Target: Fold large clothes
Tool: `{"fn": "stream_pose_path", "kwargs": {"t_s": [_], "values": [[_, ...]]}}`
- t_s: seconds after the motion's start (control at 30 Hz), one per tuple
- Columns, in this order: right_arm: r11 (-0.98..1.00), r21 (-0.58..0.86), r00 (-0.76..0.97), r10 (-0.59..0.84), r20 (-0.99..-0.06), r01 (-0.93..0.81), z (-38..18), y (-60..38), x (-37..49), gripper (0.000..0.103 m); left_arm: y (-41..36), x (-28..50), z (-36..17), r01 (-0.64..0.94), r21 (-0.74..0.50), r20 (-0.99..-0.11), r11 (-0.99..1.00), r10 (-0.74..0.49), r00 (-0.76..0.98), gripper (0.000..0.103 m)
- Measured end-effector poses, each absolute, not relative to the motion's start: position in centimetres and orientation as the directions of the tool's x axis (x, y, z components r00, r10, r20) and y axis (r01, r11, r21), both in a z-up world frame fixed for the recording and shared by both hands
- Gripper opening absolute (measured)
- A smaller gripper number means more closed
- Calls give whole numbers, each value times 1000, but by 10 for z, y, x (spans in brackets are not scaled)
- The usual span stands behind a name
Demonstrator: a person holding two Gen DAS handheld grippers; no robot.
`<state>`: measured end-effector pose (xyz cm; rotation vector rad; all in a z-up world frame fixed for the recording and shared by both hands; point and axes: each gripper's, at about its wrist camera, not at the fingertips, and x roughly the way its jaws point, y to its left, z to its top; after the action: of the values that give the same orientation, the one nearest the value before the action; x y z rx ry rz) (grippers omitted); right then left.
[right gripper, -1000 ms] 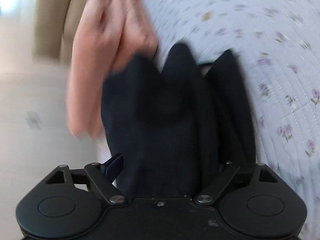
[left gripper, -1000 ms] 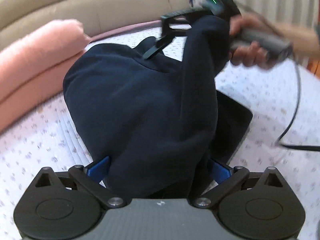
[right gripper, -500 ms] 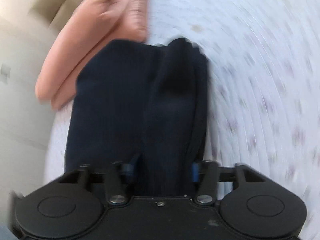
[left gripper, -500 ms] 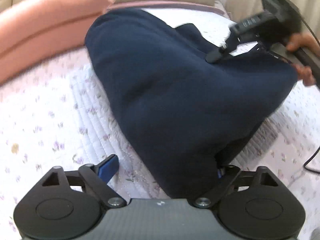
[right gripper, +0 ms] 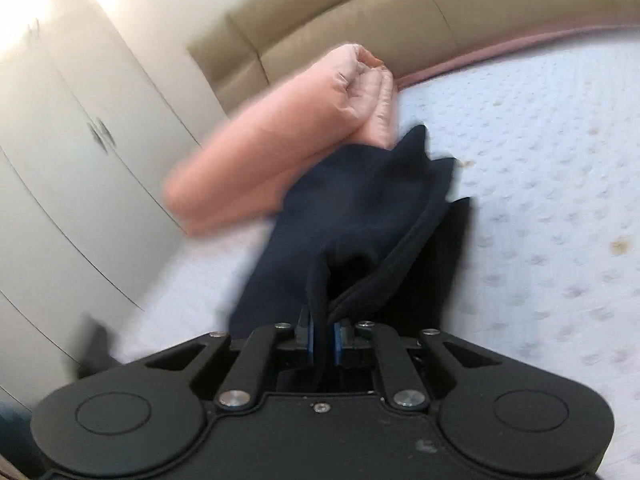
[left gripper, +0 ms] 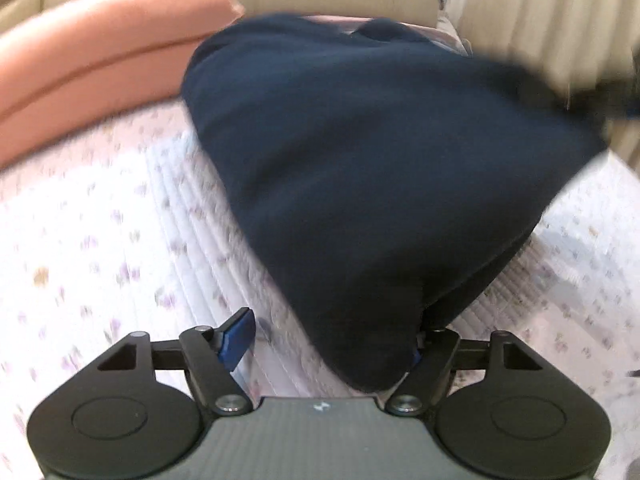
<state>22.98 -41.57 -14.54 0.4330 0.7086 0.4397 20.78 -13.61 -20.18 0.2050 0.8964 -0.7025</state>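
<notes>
While the navy garment (left gripper: 372, 168) drapes over the floral quilt (left gripper: 92, 240) beside the pink blanket (right gripper: 280, 148), the right gripper (right gripper: 322, 338) pinches its edge tight. The left gripper (left gripper: 332, 340) is spread wide, fabric bunched against its right finger.

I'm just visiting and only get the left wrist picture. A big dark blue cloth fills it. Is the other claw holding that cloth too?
Observer: Yes. The right gripper is shut on an edge of the navy garment, with its blue pads pinching the fabric.
Operator: How does the cloth look from there?
Observer: Just past the pads it parts into two layers with a dark gap between them.
Operator: Anything beside the bed on that side?
Observer: Pale wardrobe doors with a small handle stand to the left of the bed cover.
</notes>
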Motion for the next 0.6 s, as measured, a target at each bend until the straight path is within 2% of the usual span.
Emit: {"fn": "stream_pose_path", "kwargs": {"t_s": [0.07,0.1,0.13,0.2,0.23,0.3,0.37,0.43,0.47,0.53,0.6], "values": [[864,470,603,475,-640,-181,-182,-415,237,12,-135,208,-198,653,-147,-776,743,-496,390,73],[885,431,581,447,-681,-175,-196,-413,242,15,-132,205,-193,675,-181,-763,716,-535,363,70],[898,401,564,427,-707,-178,-206,-411,245,15,-126,203,-187,690,-227,-740,687,-582,336,66],[896,404,552,434,-712,-183,-209,-408,257,23,-112,200,-169,714,-317,-673,624,-679,294,74],[890,420,531,445,-721,-176,-205,-406,262,31,-106,201,-159,717,-331,-653,613,-698,296,80],[884,432,474,463,-749,-180,-193,-398,281,69,-99,210,-145,713,-310,-630,628,-698,340,80],[901,391,493,432,-755,-189,-170,-395,287,88,-99,228,-142,696,-286,-629,658,-677,382,84],[925,331,580,376,-723,-187,-140,-398,292,89,-113,250,-158,678,-310,-697,667,-644,315,86],[932,310,626,355,-694,-185,-126,-400,300,93,-117,260,-171,655,-374,-709,657,-657,255,87],[942,276,696,327,-639,-190,-104,-395,319,102,-119,271,-195,586,-504,-694,634,-702,163,87],[933,284,707,355,-612,-222,-94,-378,346,103,-123,270,-207,567,-523,-695,636,-703,148,88]]}}
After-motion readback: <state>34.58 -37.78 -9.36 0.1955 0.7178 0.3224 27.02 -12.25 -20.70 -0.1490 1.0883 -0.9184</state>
